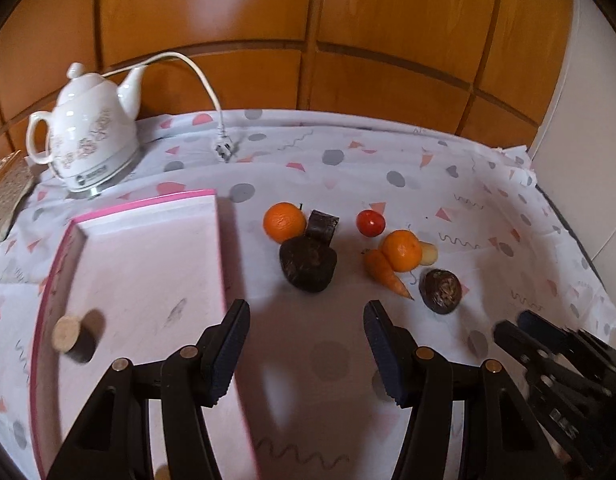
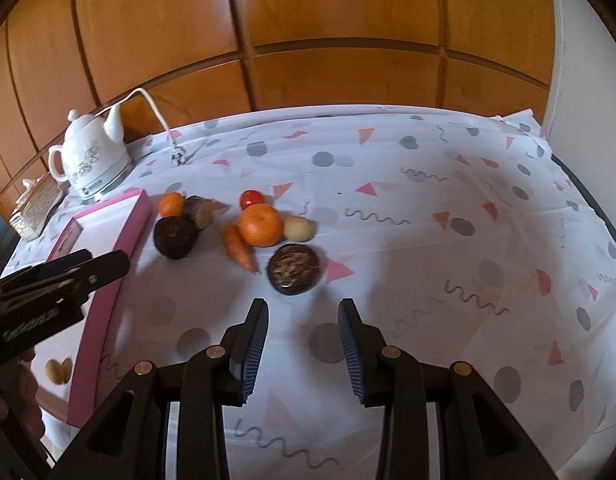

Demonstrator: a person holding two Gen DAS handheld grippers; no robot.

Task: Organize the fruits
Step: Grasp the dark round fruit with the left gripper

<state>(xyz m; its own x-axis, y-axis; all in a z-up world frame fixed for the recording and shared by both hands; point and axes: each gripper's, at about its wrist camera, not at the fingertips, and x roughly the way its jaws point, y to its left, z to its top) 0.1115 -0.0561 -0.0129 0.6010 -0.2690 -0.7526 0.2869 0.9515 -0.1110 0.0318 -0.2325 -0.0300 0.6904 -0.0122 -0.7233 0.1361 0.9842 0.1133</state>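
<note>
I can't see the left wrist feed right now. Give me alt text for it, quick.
The left gripper, jaws open and empty, hangs over a patterned tablecloth beside a shallow pink-rimmed tray holding one small dark cylinder. Ahead lie two oranges, a red tomato, a carrot and dark round pieces. A white ceramic kettle stands far left.

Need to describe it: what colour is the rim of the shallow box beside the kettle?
Pink rim, pale inside; clearest in the left wrist view.

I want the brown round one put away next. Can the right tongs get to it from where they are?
Probably yes. The right tongs are open and empty, and the dark round fruit lies just ahead of them on the tablecloth. Nothing sits in between; the carrot lies beside it, apart.
</note>
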